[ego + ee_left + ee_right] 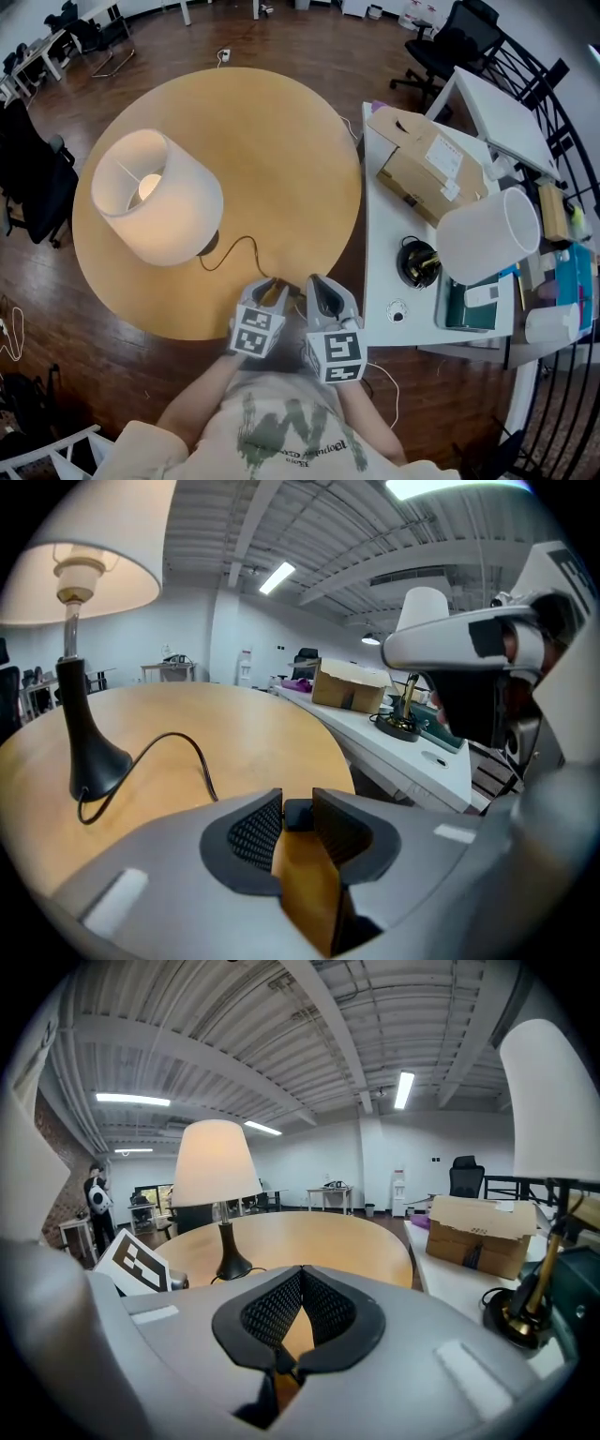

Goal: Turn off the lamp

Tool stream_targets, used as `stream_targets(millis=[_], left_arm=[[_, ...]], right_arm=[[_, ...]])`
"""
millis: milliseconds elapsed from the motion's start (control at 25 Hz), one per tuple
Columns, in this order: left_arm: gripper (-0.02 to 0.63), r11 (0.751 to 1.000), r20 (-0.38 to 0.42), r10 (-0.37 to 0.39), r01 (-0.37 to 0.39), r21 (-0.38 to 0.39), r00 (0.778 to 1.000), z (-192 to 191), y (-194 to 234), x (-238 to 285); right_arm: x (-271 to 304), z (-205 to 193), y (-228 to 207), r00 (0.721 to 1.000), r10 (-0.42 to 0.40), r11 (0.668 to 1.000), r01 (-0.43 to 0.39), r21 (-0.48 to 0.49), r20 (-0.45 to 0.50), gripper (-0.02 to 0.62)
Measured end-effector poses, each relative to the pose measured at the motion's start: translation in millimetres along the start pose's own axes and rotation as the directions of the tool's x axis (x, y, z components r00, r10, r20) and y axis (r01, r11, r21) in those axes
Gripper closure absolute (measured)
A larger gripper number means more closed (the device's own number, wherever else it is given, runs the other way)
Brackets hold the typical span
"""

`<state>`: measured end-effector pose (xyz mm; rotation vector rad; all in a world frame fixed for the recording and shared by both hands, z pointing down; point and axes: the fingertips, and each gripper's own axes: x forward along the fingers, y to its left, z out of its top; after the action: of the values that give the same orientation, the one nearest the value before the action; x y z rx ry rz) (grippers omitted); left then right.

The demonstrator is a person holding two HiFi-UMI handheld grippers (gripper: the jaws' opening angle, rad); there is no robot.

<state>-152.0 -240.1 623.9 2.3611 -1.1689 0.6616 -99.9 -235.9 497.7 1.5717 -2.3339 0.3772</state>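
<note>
While lamp (157, 197) was lit: found left gripper (298, 803) parted, black switch (298, 816) between tips | right gripper (300, 1277) pinched together, empty | box (427, 164) closed, contents hidden

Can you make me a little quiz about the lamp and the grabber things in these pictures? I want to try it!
1. True or false: the lamp on the round wooden table is glowing.
2. Which gripper has its jaws closed together? A) left B) right C) both
3. Fill in: a thin black ____ runs from the lamp's base across the table.
Key: 1. True. 2. B, the right gripper. 3. Cord.
</note>
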Motion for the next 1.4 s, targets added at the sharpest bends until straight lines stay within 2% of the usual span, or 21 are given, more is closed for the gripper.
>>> stream_targets(millis=[480, 680, 920, 1120, 1400], left_arm=[[0.526, 0.997, -0.009, -0.045, 0.044, -0.069, 0.999, 2.1, -0.1, 9.7], [0.485, 0.993, -0.013, -0.062, 0.060, -0.101, 0.998, 0.1, -3.0, 10.2], [0.485, 0.997, -0.023, -0.031, 0.029, -0.078, 0.999, -2.6, -2.0, 12.5], [0.588, 0.999, -0.024, -0.038, 0.037, -0.025, 0.999, -0.8, -7.5, 14.3], [0.598, 0.994, -0.051, -0.077, 0.073, -0.085, 0.996, 1.0, -5.4, 17.4]], right_arm=[[-4.6, -15.6, -17.9, 0.998, -0.053, 0.998, 0.054, 0.023, -0.032, 0.595], [-4.1, -20.9, -19.1, 0.998, -0.050, 0.999, 0.051, 0.019, -0.048, 0.595], [-3.2, -20.4, -20.0, 0.998, -0.043, 0.999, 0.044, 0.014, -0.053, 0.595], [-3.3, -21.5, -19.3, 0.998, -0.039, 0.999, 0.040, 0.011, -0.058, 0.595], [-2.4, -24.0, -19.5, 0.998, -0.034, 0.999, 0.034, 0.010, -0.061, 0.595]])
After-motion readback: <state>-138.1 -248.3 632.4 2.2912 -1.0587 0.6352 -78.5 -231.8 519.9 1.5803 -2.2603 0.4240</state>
